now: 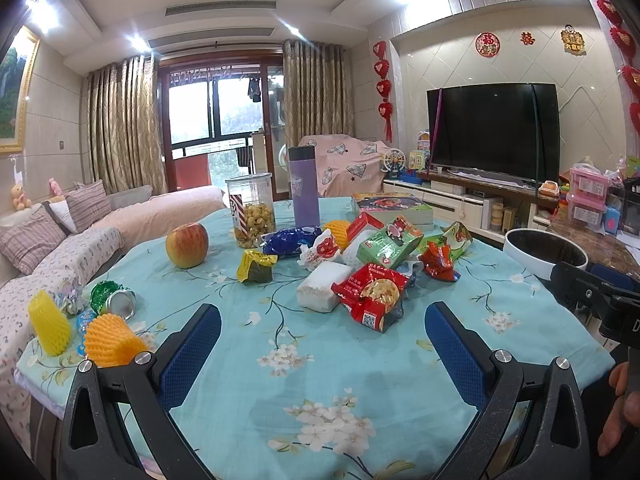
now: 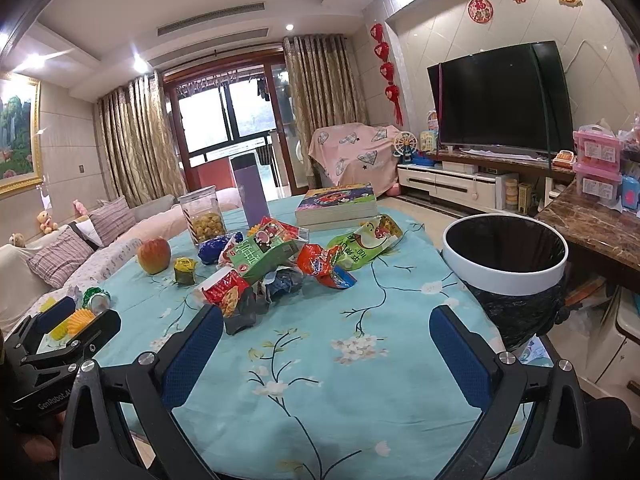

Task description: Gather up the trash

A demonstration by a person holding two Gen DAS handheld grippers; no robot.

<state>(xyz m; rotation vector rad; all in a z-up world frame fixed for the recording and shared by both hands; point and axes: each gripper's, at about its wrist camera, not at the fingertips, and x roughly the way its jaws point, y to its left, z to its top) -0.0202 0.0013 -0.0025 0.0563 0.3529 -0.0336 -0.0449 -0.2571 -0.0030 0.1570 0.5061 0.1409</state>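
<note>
A heap of snack wrappers lies mid-table: a red cracker packet [image 1: 372,296] [image 2: 224,292], a green carton [image 1: 390,244] [image 2: 264,254], a white foam block [image 1: 322,291], a blue bag [image 1: 290,242] and a red-orange wrapper [image 1: 440,260] [image 2: 320,266]. A crushed can [image 1: 116,300] and yellow foam fruit nets [image 1: 50,322] lie at the table's left edge. A white bin with a black liner [image 2: 506,264] [image 1: 540,254] stands off the table's right side. My left gripper [image 1: 322,340] hovers open in front of the heap, holding nothing. My right gripper [image 2: 326,340] is also open and empty.
An apple [image 1: 187,245], a popcorn jar [image 1: 250,210], a purple flask [image 1: 304,186] and stacked books [image 2: 338,204] stand on the floral tablecloth [image 1: 320,380]. A sofa runs along the left, a TV [image 2: 504,96] and marble counter [image 2: 592,220] on the right.
</note>
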